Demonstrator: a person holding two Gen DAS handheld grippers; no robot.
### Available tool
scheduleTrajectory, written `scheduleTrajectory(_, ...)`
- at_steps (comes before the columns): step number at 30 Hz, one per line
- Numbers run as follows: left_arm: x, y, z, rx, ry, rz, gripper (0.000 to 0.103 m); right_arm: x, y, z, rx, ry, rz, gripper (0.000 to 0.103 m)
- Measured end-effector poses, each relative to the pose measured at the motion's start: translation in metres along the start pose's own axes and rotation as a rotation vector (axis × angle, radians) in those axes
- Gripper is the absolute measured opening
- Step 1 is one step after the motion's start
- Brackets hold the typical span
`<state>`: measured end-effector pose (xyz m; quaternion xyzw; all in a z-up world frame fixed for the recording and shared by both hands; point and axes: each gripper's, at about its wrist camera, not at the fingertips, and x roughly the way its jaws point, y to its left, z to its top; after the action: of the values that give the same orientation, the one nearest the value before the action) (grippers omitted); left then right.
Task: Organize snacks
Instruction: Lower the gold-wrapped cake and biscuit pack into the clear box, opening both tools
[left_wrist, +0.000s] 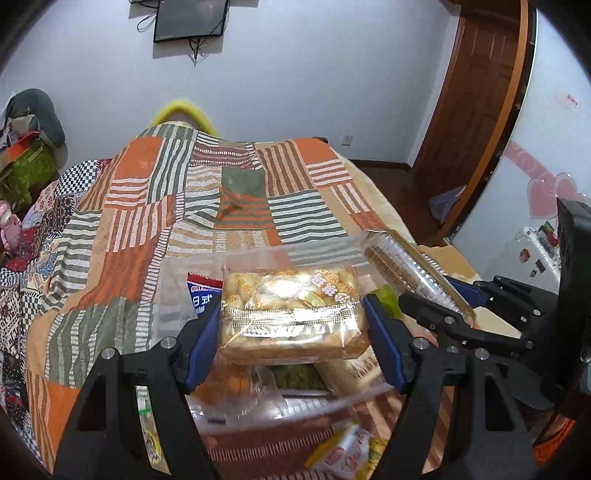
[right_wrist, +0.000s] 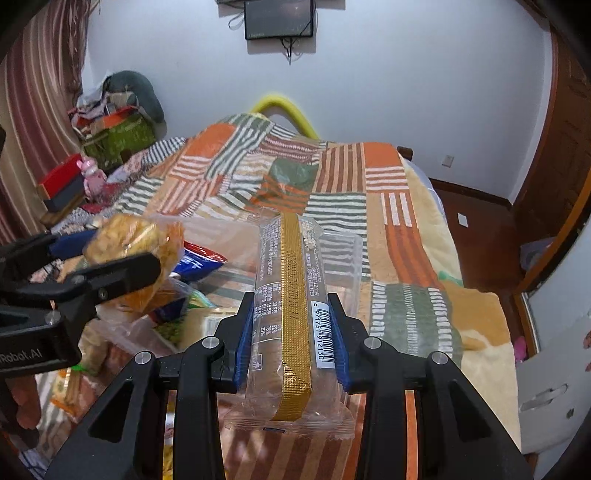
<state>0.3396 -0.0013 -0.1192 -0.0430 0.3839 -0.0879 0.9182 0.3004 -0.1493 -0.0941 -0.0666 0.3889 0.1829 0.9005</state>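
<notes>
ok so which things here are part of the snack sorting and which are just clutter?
In play:
- left gripper, shut on the pastry pack
- right gripper, shut on the clear gold-striped pack
- clear plastic bin below
- loose snack packets on the bed

Lying about:
- patchwork quilt
- wall monitor
- green box
- pink toy

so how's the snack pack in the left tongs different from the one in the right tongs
The biscuit pack in the left tongs is wide and lies crosswise, pale yellow pieces filling it; the sleeve pack in the right tongs is narrow and points away from the camera.
The sleeve pack carries a gold strip and a barcode; the biscuit pack shows a silvery seal band.
Both are clear plastic wrappers, gripped off the patchwork blanket.
</notes>
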Motion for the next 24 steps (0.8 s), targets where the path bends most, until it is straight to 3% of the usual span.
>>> scheduleTrajectory(7,0.026,-0.007,0.003,0.043,0.049,0.012,0.073,0.012,-0.003,0.002,-0.017,0.024,-0.002,0.034)
scheduleTrajectory(13,0.035,-0.005,0.004,-0.005,0.081,-0.036,0.074,0.009,-0.005,0.001,-0.019,0.030,0.008,0.034)
scheduleTrajectory(24,-0.013,-0.007,0.004,0.012,0.005,-0.020,0.076,-0.032,0.005,0.004,-0.055,-0.036,0.022,0.034)
